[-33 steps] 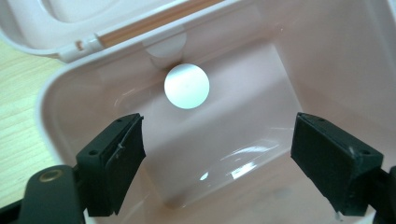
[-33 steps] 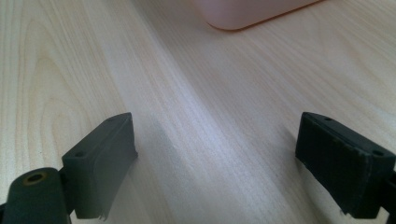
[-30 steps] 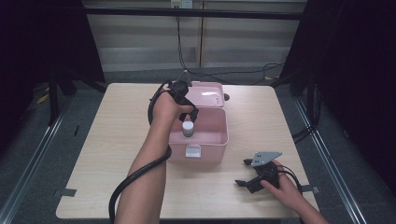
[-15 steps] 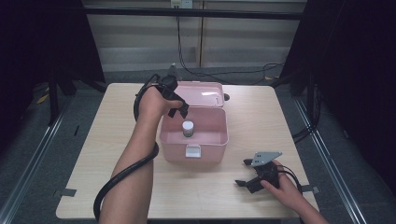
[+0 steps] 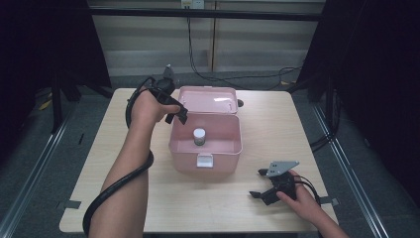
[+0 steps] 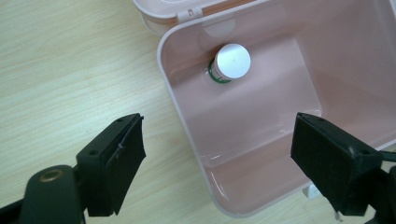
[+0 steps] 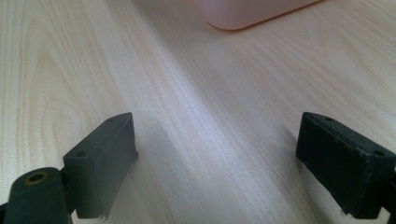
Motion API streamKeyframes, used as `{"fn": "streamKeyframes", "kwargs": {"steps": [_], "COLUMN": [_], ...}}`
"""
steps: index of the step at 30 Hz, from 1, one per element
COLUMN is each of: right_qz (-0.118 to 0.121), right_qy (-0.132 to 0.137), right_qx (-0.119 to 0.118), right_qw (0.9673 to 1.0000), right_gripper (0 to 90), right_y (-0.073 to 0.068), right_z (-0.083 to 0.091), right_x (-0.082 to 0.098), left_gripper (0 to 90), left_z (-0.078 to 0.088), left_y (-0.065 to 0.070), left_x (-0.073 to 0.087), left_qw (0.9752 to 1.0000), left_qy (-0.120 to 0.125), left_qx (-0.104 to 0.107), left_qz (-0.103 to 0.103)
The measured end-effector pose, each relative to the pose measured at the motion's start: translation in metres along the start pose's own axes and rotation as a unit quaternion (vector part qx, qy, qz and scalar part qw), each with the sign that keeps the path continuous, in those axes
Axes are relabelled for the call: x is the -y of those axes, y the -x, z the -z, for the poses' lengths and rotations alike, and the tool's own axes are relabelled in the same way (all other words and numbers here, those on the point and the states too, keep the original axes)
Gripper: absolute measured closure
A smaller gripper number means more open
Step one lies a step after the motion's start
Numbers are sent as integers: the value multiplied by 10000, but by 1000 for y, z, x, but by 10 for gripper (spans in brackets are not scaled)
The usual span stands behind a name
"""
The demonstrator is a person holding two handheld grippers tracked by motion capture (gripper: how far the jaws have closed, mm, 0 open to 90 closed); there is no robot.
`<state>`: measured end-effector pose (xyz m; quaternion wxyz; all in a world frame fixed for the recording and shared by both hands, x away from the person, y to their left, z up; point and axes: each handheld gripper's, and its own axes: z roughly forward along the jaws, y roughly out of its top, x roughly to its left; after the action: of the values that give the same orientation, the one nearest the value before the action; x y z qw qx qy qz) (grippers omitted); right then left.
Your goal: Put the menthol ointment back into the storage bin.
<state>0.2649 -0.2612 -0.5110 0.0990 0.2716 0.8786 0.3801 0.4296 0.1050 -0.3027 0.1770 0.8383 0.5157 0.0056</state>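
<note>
My left gripper (image 5: 174, 110) hangs with its jaws spread wide and empty, just off the left wall of the pink box (image 5: 178, 141). The small white-capped bottle (image 6: 229, 63) stands upright inside the box, ahead of my jaws (untouched). My right gripper (image 5: 261, 184), jaws open too, rests on the table (image 5: 237, 208).
</note>
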Motion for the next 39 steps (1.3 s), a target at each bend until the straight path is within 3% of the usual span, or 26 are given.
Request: {"fn": "streamKeyframes", "kwargs": {"steps": [9,20,25,39], "right_qz": [-4,6,1,5], "right_qy": [0,19,18,19], "right_qx": [1,10,10,11], "right_qw": [10000,10000,10000,10000], "right_gripper": [116,116,116,115], "right_y": [0,0,0,0], "right_z": [0,0,0,0], "right_x": [0,0,0,0], "left_gripper": [171,171,171,173], "left_z": [11,19,23,10], "left_y": [-14,-33,-42,-59], "left_x": [13,34,45,79], "left_qw": [9999,9995,9995,9995], "left_qy": [124,236,244,254], "left_qx": [-17,125,109,206], "left_qz": [72,192,152,52]}}
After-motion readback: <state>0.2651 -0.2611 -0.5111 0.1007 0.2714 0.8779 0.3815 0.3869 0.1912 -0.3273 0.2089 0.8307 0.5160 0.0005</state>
